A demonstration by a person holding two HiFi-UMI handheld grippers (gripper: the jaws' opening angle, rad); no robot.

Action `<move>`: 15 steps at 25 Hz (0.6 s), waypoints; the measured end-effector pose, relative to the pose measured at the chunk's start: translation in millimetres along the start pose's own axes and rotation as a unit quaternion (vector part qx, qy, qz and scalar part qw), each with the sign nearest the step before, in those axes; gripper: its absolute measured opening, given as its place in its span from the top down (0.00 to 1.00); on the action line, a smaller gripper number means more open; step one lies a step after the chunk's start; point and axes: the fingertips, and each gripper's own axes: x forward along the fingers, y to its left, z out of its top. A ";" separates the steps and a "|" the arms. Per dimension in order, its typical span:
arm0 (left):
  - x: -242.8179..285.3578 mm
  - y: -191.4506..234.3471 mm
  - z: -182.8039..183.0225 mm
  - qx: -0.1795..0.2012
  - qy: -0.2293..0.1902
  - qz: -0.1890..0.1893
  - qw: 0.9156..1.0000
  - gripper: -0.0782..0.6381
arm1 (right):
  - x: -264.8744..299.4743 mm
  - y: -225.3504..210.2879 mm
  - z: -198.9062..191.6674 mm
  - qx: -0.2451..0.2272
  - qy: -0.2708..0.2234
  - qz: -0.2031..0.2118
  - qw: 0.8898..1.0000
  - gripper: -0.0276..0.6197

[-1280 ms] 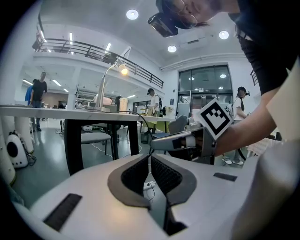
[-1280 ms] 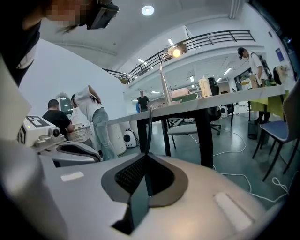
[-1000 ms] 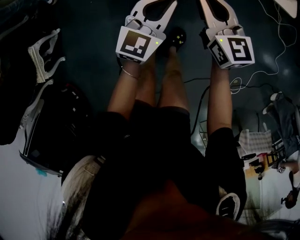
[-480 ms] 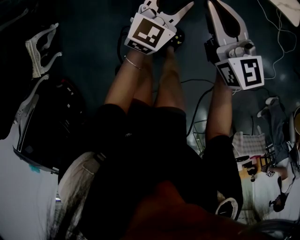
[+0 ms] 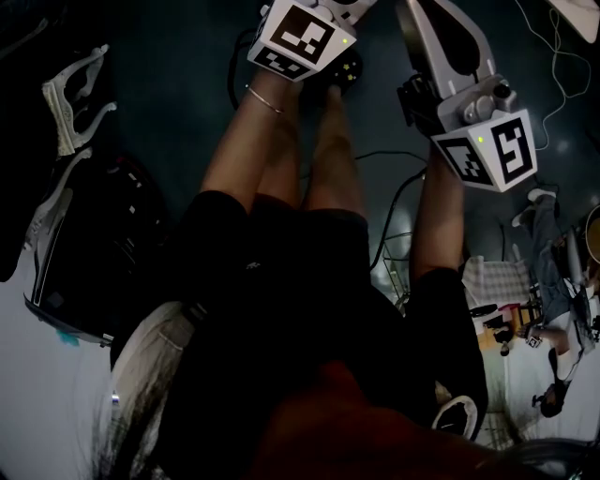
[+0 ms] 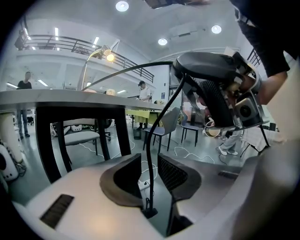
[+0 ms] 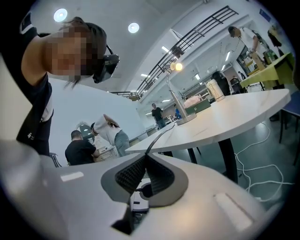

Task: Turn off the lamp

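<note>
Both clear of table [image 7: 243,110]: right tool [image 7: 143,157] pinches cord [image 6: 149,183], left tool [image 6: 149,158] open round it.

left claw [image 6: 149,171] tips cut off by head view's top edge, lamp [image 7: 176,66] switch too small to tell

A high white ceiling [image 6: 140,23] set with round recessed lights [image 6: 122,6] covers a large open hall, and a railed gallery [image 6: 65,44] runs along the upper wall. The floor [image 6: 201,143] is smooth, grey and shiny, with white cables [image 6: 189,150] trailing over it, and grey chairs [image 6: 168,123] stand near a yellow-green table [image 6: 138,112] farther back. A pale, round-edged surface [image 7: 234,115] rests on dark legs [image 7: 227,157], and several people [image 7: 112,136] stand or bend over well behind it.
</note>
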 end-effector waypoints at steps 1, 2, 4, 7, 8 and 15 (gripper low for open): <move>0.1 0.4 0.7 -0.001 -0.001 0.002 1.000 0.76 | -0.3 1.0 -0.2 0.001 -0.001 0.001 1.000 0.94; 0.0 1.4 1.6 0.000 -0.003 0.005 1.000 0.76 | -0.5 1.7 -0.5 0.001 0.000 0.002 1.000 0.94; -1.0 3.7 3.6 0.005 -0.004 0.013 1.000 0.81 | -0.7 1.8 -0.7 0.002 -0.001 0.003 1.000 0.94; -3.9 5.6 6.4 0.000 -0.006 0.018 1.000 0.87 | -1.8 1.6 2.3 0.003 -0.007 0.004 1.000 0.94; -4.8 7.0 6.7 -0.004 -0.007 0.020 1.000 0.87 | -1.5 0.9 3.1 0.001 -0.008 0.003 1.000 0.94; -9.9 3.4 13.7 -0.007 -0.010 0.011 1.000 0.87 | -8.0 -3.6 7.2 -0.022 -0.038 -0.021 0.999 0.92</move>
